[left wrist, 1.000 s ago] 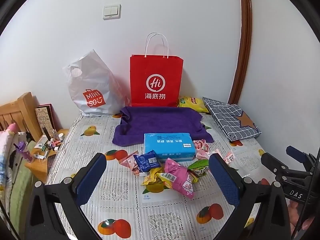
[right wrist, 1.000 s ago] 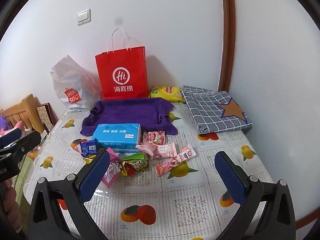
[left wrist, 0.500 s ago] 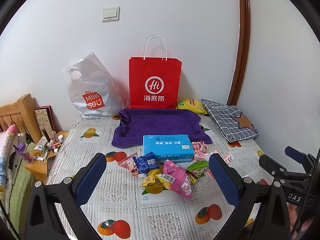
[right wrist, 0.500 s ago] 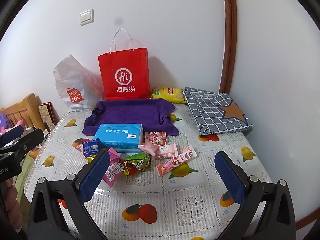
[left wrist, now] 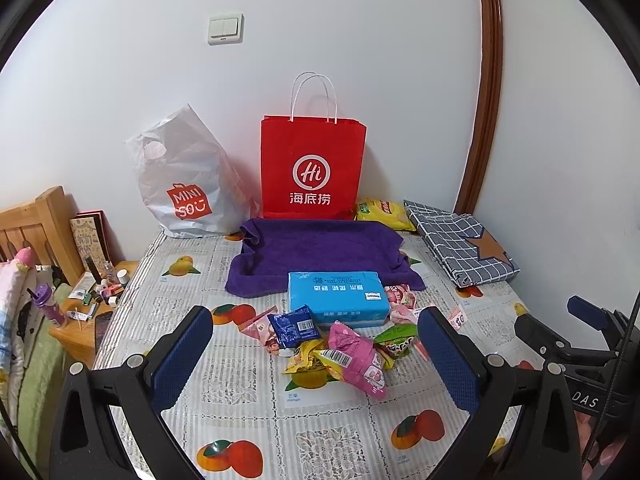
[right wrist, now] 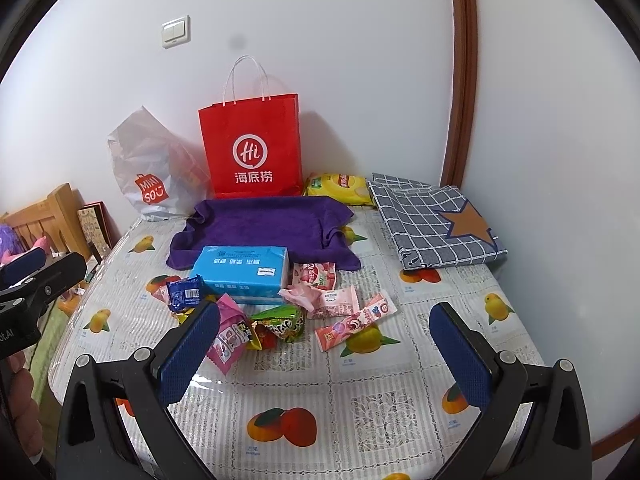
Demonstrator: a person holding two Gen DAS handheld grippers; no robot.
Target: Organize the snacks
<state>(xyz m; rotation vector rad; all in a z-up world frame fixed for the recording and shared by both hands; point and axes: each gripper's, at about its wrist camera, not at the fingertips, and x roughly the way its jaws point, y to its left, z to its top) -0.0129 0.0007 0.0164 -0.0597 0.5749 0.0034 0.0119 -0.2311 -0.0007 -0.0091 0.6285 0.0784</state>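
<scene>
Several snack packets lie in a loose pile in front of a blue tissue pack (left wrist: 338, 298) (right wrist: 244, 274): a pink packet (left wrist: 358, 358) (right wrist: 230, 334), a dark blue one (left wrist: 294, 326) (right wrist: 184, 292), a green one (left wrist: 396, 342) (right wrist: 282, 322) and a long pink stick packet (right wrist: 356, 322). A yellow chip bag (left wrist: 384, 212) (right wrist: 340, 186) lies by the wall. My left gripper (left wrist: 316, 350) is open and empty, above the table's near side, short of the pile. My right gripper (right wrist: 326, 346) is open and empty, likewise short of the pile.
A red paper bag (left wrist: 314, 168) (right wrist: 252, 148) and a white MINISO plastic bag (left wrist: 184, 184) stand against the wall. A purple towel (left wrist: 320, 252) and a folded grey checked cloth (left wrist: 460, 240) lie on the table. A cluttered wooden nightstand (left wrist: 84, 300) stands left.
Both grippers have pulled back and tilted up slightly, so the table contents sit a little lower in view. Nothing on the table has moved.
</scene>
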